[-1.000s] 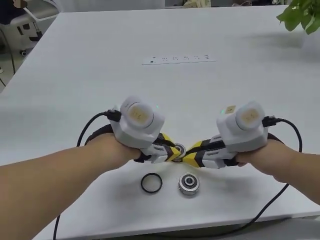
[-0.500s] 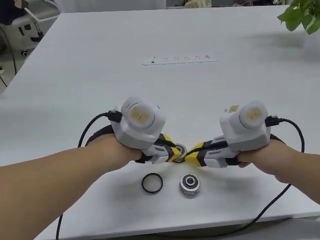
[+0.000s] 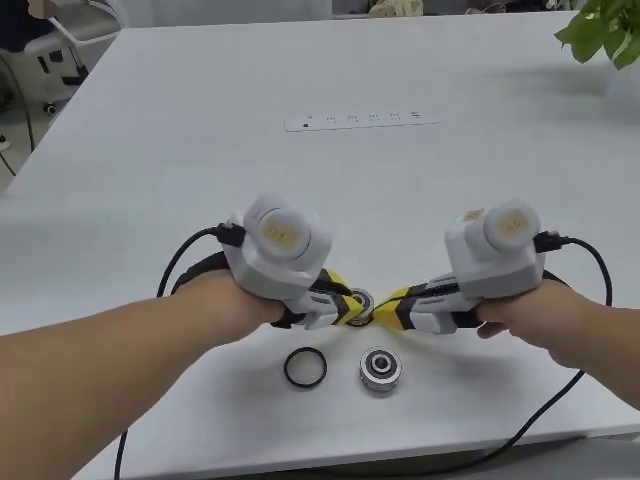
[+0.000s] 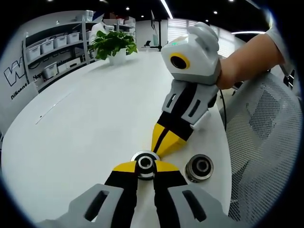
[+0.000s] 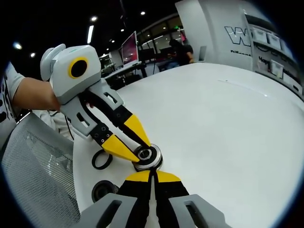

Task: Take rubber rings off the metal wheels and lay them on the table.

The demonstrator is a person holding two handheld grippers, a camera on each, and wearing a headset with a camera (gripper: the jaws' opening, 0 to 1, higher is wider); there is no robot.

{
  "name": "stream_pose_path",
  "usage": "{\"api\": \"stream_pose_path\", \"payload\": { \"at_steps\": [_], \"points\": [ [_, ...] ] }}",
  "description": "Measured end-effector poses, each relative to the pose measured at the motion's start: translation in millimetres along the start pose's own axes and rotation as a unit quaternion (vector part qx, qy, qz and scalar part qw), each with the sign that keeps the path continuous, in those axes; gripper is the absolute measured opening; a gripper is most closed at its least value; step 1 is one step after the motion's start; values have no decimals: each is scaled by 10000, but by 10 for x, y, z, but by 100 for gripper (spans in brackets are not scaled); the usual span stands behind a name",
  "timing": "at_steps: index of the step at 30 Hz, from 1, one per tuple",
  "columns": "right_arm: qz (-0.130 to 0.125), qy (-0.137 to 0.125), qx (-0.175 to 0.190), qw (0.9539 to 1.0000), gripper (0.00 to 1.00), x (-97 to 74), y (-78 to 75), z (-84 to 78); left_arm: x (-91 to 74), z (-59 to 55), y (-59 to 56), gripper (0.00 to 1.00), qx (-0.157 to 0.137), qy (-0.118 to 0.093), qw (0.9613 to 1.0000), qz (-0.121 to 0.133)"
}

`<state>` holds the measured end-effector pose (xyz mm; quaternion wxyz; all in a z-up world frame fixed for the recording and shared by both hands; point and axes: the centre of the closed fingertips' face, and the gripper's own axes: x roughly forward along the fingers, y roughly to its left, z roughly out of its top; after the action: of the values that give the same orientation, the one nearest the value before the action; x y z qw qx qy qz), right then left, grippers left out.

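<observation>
A small metal wheel (image 3: 358,299) with a black rubber ring on its rim hangs just above the table, between both grippers. My left gripper (image 4: 145,167) is shut on this wheel (image 4: 145,162), one yellow tip on each side. My right gripper (image 5: 152,175) meets it head-on, jaws pressed together, tips pinching the rubber ring at the wheel's rim (image 5: 148,156). In the head view the left gripper (image 3: 347,306) and right gripper (image 3: 372,308) nearly touch. A loose rubber ring (image 3: 305,368) lies flat on the table near the front edge. Beside it sits a second metal wheel (image 3: 380,368).
The white table (image 3: 330,190) stretches far ahead. A power strip (image 3: 360,121) is set into it at mid-distance, and a plant (image 3: 605,30) stands at the far right corner. Black cables (image 3: 180,265) trail from both grippers over the front edge.
The right gripper's body has edged slightly to the right. Both grippers stay closed at the wheel, and the ring and wheel on the table have not moved.
</observation>
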<state>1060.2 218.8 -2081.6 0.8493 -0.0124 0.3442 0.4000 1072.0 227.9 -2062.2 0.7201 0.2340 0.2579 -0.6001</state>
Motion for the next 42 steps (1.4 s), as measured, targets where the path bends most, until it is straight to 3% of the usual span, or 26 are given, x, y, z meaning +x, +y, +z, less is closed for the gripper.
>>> {"api": "stream_pose_path", "payload": {
  "at_steps": [17,21,24,33,42],
  "points": [
    [-113,-47,262,9996,0,-32,-2,17,-11,-4,-15,7,7,-13,10000,61],
    [-177,-335,628,9973,0,-86,-32,123,-15,-6,-23,7,20,-1,10000,50],
    [-181,-244,477,9984,0,-70,-39,67,-15,-5,-27,7,21,4,10000,56],
    [-128,-385,517,9978,0,-79,-3,153,-15,-7,-31,7,33,12,10000,68],
    [-134,-364,441,9983,0,-80,24,176,-11,-6,-27,7,55,36,10000,64]
  ]
}}
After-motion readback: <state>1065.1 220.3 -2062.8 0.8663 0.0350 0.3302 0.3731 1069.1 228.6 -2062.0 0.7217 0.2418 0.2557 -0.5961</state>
